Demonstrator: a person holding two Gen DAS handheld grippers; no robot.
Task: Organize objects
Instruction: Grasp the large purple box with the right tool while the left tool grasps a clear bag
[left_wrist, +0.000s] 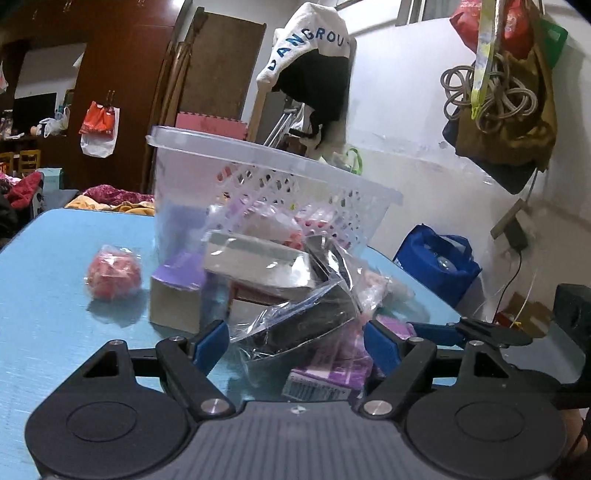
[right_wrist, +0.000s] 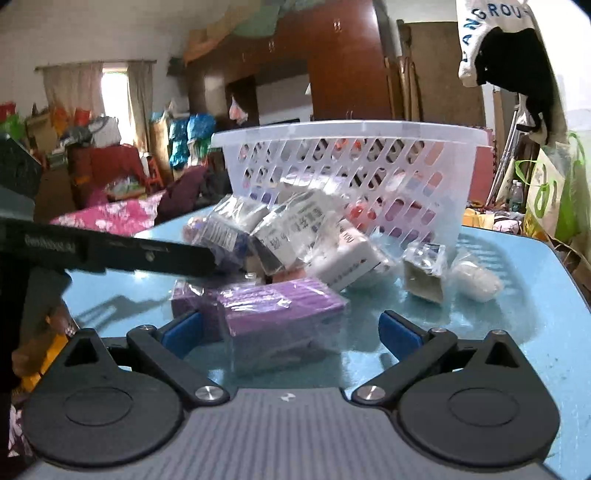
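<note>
Right gripper (right_wrist: 290, 330) gapes wide, empty, around the purple box (right_wrist: 280, 306) lying just before the basket (right_wrist: 351, 134), so centre it, then squeeze gently.

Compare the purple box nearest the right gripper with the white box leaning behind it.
The purple box lies flat on the table; the white box sits tilted against the pile. The purple box is plain and ribbed; the white box carries printed text. Both are wrapped in clear plastic and lie outside the basket.
</note>
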